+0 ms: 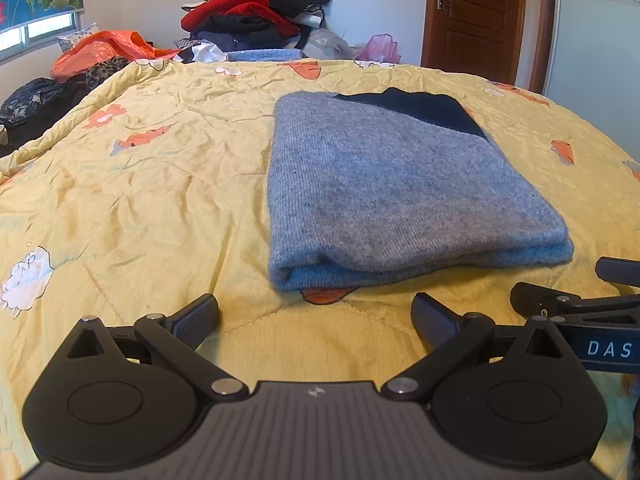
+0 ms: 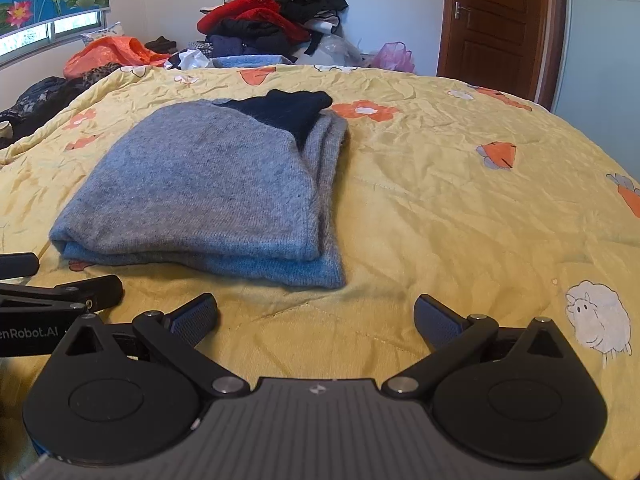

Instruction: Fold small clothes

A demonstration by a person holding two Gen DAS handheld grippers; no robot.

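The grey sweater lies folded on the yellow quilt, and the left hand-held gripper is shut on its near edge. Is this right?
Not quite. The left hand-held gripper is open and holds nothing, short of the folded grey sweater on the yellow quilt; the left wrist view shows it.

Both fisheye views sit low over the near edge of the bed (image 1: 120,184), facing across it toward the far edge, the clothes pile (image 1: 256,12) and the door (image 1: 476,16). The left wrist view looks along the left gripper (image 1: 316,320), with the folded sweater (image 1: 400,192) close ahead, slightly right. The right wrist view looks along the right gripper (image 2: 316,320), with the sweater ahead-left. Each view catches the other gripper at its inner side edge; both share sweater, bed, pile and door.
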